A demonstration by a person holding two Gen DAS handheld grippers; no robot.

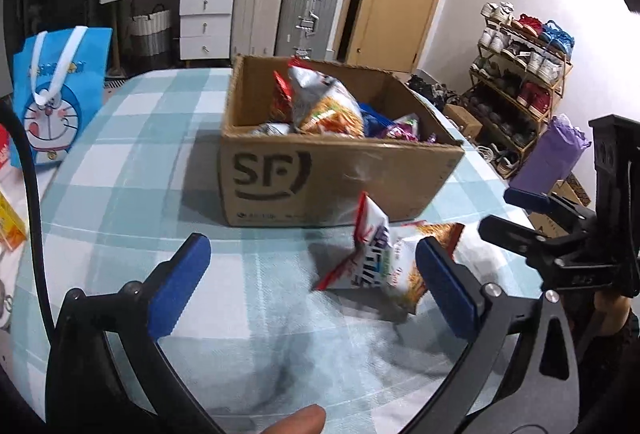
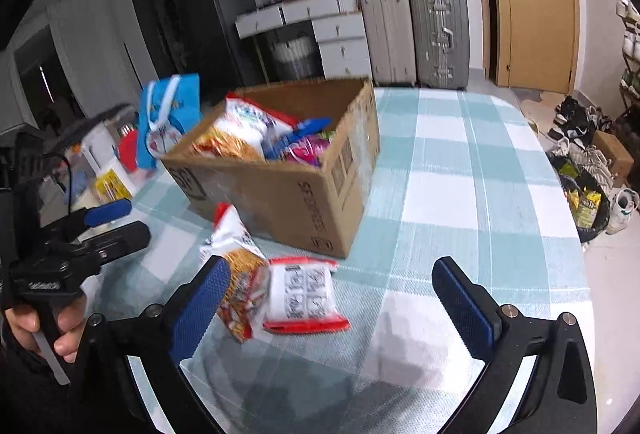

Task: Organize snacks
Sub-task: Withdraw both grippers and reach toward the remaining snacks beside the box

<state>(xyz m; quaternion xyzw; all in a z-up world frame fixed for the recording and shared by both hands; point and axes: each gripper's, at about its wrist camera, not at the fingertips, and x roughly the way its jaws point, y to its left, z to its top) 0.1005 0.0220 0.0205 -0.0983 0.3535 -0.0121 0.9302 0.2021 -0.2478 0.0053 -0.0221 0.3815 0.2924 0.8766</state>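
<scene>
An open cardboard box marked SF stands on the checked tablecloth with several snack bags inside. In front of it lie an orange-and-white noodle bag and a white packet with red ends, side by side. My left gripper is open; the noodle bag sits just inside its right finger, untouched. In the right wrist view my right gripper is open, the white packet lying free between its fingers, nearer the left one. Each gripper shows at the edge of the other's view, a hand holding the left one.
A blue cartoon gift bag stands at the table's far left, with a yellow packet and other items beside it. Off the table's right edge are a purple bag, a shoe rack and a bin. Suitcases stand behind.
</scene>
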